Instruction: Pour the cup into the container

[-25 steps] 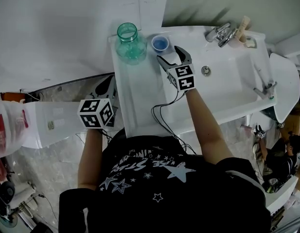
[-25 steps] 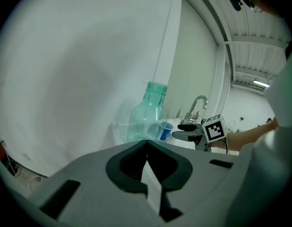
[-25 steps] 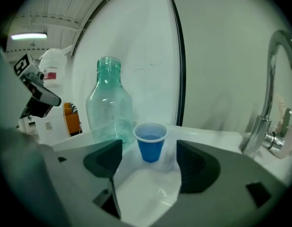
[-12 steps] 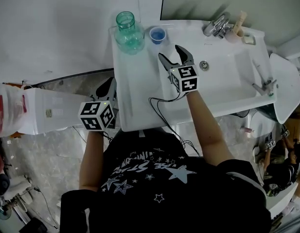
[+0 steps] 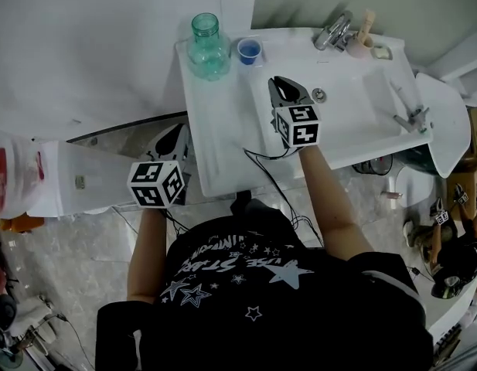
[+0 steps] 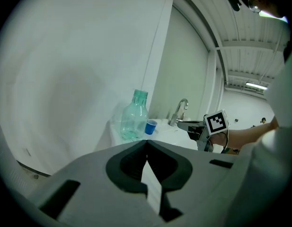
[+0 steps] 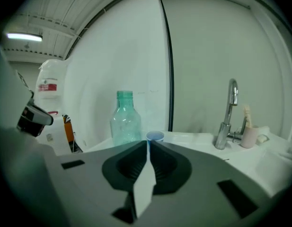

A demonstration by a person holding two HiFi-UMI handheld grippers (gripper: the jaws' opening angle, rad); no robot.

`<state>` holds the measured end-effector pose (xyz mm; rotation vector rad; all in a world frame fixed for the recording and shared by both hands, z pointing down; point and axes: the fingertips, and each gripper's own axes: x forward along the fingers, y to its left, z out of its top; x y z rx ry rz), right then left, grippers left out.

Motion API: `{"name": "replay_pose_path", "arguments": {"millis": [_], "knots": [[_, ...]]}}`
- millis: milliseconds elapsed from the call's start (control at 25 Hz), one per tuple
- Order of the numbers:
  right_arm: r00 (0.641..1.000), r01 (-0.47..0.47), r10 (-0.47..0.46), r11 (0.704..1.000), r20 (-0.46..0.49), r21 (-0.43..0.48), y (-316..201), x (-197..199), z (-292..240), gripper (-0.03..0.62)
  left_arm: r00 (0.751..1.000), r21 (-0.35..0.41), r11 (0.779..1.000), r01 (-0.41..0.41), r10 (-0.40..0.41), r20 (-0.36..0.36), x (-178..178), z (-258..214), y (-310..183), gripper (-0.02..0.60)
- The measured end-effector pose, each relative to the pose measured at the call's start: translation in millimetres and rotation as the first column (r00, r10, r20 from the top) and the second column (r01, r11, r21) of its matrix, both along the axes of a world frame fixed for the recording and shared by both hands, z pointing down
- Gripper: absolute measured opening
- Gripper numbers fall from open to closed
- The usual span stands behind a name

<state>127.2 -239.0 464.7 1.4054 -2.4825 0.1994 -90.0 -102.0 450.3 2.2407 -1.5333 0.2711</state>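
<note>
A clear green bottle (image 5: 206, 43) stands at the back of the white counter (image 5: 223, 137), and a small blue cup (image 5: 250, 50) sits just to its right. My right gripper (image 5: 279, 81) hovers over the counter a short way in front of the cup. Its jaws have just been closing and now meet with nothing between them. The right gripper view shows the bottle (image 7: 125, 119) and the cup (image 7: 154, 136) just beyond the closed tips (image 7: 148, 144). My left gripper (image 5: 172, 135) hangs off the counter's left edge, shut and empty. The bottle (image 6: 135, 119) and cup (image 6: 151, 126) lie far ahead of it.
A sink basin (image 5: 362, 110) with a chrome faucet (image 5: 333, 31) fills the right of the counter. A pale cup holding a brush (image 5: 361, 45) stands by the faucet. A white machine (image 5: 60, 180) is at floor level on the left. Cables (image 5: 261, 176) trail off the counter's front edge.
The right gripper's jaws went from open to shut and it drew back from the blue cup, empty. The left gripper also pulled back slightly. Bottle and cup stayed put.
</note>
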Motion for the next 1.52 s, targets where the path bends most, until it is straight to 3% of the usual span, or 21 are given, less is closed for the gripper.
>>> {"name": "replay_pose_path", "arguments": {"millis": [40,360,760,1160,1520], "knots": [[1.000,-0.021,0.021,1.000,0.003,0.010,5.6,0.8,-5.2,0.008,1.000,0.002,1.000,-0.008,0.008,-0.006,-2.6,-1.8,4.7,0.009],[0.992,-0.089,0.084,0.995,0.096,0.049,57.7,-9.6,-37.1,0.006,0.998,0.012,0.998,-0.066,0.066,-0.022,-23.3,-5.2,37.2,0.009],[0.996,-0.095,0.094,0.991,0.009,0.098,119.7,-14.9,-52.0,0.005,0.992,0.060,0.993,-0.101,0.105,-0.068,-27.3,-11.7,76.4,0.009],[0.990,-0.140,0.139,0.987,0.014,0.074,188.5,-27.0,-42.1,0.005,0.989,0.053,0.996,-0.078,0.084,-0.123,-52.4,-7.6,127.6,0.009],[0.986,-0.167,0.167,0.982,0.005,0.088,247.8,-31.3,-41.9,0.005,0.986,0.045,0.994,-0.101,0.106,-0.130,-61.5,-1.1,172.5,0.009]]}}
